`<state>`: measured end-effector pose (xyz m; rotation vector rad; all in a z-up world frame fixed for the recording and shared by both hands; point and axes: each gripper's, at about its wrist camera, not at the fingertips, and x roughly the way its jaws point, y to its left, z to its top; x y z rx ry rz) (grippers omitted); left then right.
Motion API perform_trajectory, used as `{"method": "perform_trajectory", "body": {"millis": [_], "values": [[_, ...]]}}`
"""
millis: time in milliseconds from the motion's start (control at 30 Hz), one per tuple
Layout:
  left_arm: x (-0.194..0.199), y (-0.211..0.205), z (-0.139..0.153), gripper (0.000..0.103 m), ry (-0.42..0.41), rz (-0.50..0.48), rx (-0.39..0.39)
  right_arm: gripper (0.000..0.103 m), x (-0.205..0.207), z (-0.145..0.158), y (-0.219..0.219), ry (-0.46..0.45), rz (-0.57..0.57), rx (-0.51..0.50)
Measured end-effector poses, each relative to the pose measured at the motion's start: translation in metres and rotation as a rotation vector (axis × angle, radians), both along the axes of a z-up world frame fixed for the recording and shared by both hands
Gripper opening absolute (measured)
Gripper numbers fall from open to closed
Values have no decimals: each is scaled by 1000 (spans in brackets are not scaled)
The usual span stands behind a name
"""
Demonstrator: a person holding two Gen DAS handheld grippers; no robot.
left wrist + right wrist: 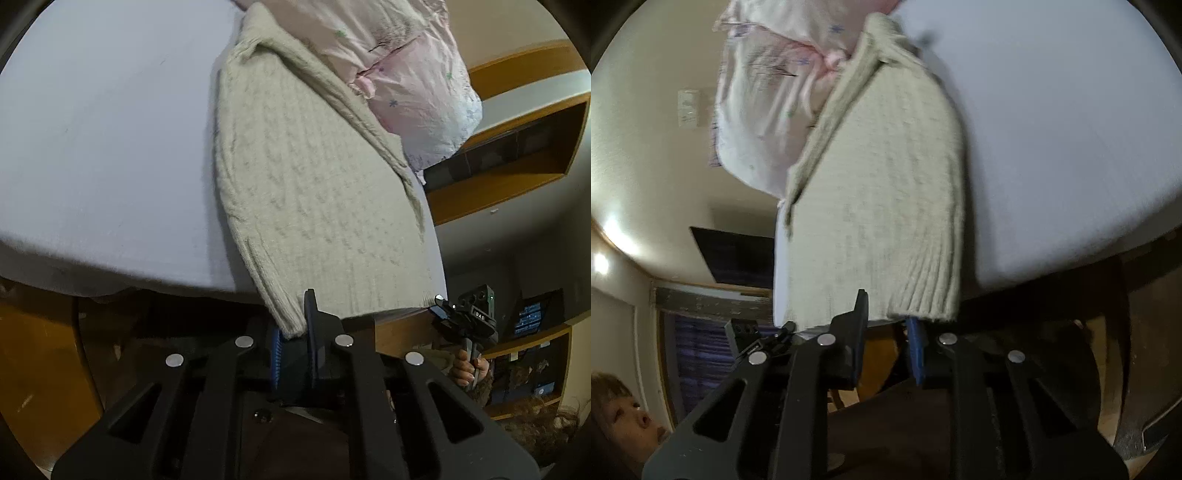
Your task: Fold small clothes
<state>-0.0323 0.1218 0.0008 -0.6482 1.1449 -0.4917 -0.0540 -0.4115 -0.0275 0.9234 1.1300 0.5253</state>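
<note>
A cream cable-knit sweater (310, 192) lies on the white table (103, 147) with its ribbed hem at the near edge. My left gripper (293, 332) is shut on the hem's left corner. In the right wrist view the sweater (882, 206) runs away from me; my right gripper (886, 328) has its jaws apart at the hem's right corner, whose ribbed edge (923, 302) hangs just above the gap. My right gripper also shows in the left wrist view (441, 304) at the hem's other corner.
A pink patterned garment (413, 74) lies bunched at the sweater's far end, also in the right wrist view (768, 96). Wooden shelves (517, 155) stand beyond the table. A chair frame (1108, 332) sits under the table edge.
</note>
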Motion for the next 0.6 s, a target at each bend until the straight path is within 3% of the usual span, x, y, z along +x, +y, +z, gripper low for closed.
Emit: {"method": "perform_trajectory", "body": {"millis": [267,300,333,400,600], "values": [[14,2,-3,11,18,24,17,20,11,-17,-14,32,-52,25],[15,1,-3,11,13,22,21,13,10,-17,-17,24,-63,29],[16,1,-3,10,7,22,27,4,10,-17,-19,5,-77,13],[18,-1,3,5,-20,12,24,4,10,-12,-17,-30,-80,-2],[61,16,59,5,-214,40,-22,4,64,68,-6,-309,-74,10]]}}
